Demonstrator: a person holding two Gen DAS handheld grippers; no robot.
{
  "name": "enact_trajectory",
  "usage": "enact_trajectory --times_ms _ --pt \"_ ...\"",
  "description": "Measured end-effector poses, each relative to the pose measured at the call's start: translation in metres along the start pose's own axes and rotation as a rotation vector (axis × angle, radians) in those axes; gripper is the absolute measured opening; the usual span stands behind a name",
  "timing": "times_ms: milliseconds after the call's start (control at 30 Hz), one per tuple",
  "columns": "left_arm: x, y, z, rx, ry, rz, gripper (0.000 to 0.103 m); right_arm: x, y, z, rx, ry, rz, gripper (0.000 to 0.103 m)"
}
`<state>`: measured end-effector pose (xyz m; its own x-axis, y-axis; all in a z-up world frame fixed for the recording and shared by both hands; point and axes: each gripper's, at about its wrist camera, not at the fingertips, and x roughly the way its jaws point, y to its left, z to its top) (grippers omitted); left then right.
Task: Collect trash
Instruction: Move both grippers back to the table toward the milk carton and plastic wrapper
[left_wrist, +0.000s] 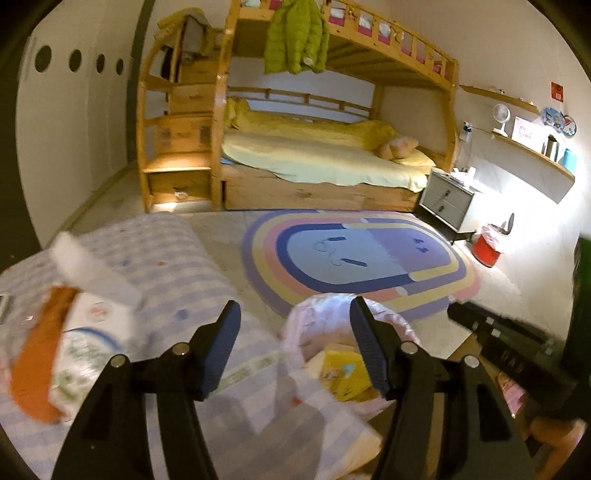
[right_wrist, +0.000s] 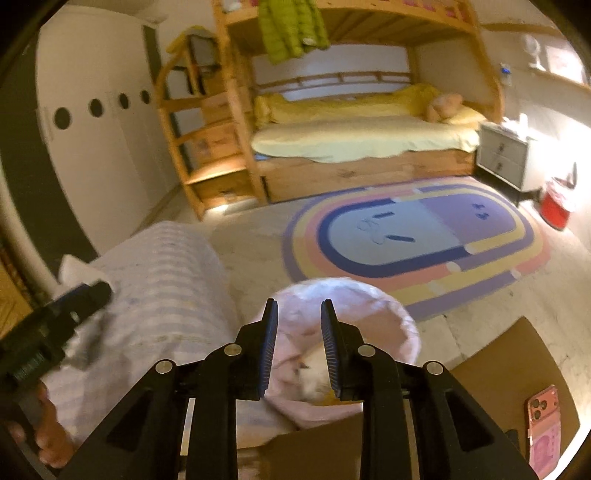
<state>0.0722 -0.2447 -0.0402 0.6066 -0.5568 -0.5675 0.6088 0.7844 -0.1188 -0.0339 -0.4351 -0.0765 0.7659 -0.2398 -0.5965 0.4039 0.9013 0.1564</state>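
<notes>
A pink-lined trash bag (left_wrist: 325, 325) (right_wrist: 369, 314) stands open on the floor beside a striped bedsheet (left_wrist: 177, 266) (right_wrist: 166, 280). Yellow packaging (left_wrist: 343, 373) lies inside it, and a pale blurred item (right_wrist: 314, 369) shows in its mouth. My left gripper (left_wrist: 291, 314) (right_wrist: 79, 295) is open and empty above the sheet's edge and the bag. My right gripper (right_wrist: 299, 306) (left_wrist: 495, 339) hovers over the bag, jaws apart with nothing pressed between them. A white tissue (left_wrist: 77, 262) (right_wrist: 74, 271) and an orange-and-white pack (left_wrist: 74, 350) lie on the sheet at the left.
A rainbow rug (left_wrist: 362, 258) covers the floor before a wooden bunk bed (left_wrist: 314, 155). A red bin (left_wrist: 489, 247) (right_wrist: 554, 208) stands by a grey nightstand (left_wrist: 447, 201). A pink phone (right_wrist: 543, 424) rests on a brown surface (right_wrist: 491, 369). A hand (right_wrist: 48, 435) holds the left gripper.
</notes>
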Motion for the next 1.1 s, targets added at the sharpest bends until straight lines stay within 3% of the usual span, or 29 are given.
enact_trajectory --times_ms 267,467,533,833,933,1033,1100 --pt "-0.048 0.054 -0.021 -0.023 -0.010 0.132 0.060 -0.012 0.082 0.006 -0.061 0.030 0.193 0.026" --pt "-0.082 0.124 -0.037 -0.126 -0.010 0.270 0.060 -0.001 0.155 -0.006 -0.185 0.086 0.292 0.028" --pt "-0.092 0.149 -0.043 -0.179 0.000 0.307 0.060 0.008 0.172 -0.008 -0.213 0.105 0.324 0.035" --pt "-0.121 0.230 -0.057 -0.309 0.021 0.471 0.062 0.044 0.222 -0.009 -0.297 0.142 0.360 0.039" --pt "-0.120 0.238 -0.063 -0.317 0.039 0.478 0.063 0.048 0.227 -0.016 -0.300 0.144 0.381 0.040" --pt "-0.115 0.242 -0.067 -0.298 0.059 0.509 0.072 0.051 0.230 -0.019 -0.302 0.154 0.379 0.040" --pt "-0.111 0.243 -0.069 -0.285 0.071 0.528 0.074 0.049 0.233 -0.019 -0.301 0.146 0.376 0.046"
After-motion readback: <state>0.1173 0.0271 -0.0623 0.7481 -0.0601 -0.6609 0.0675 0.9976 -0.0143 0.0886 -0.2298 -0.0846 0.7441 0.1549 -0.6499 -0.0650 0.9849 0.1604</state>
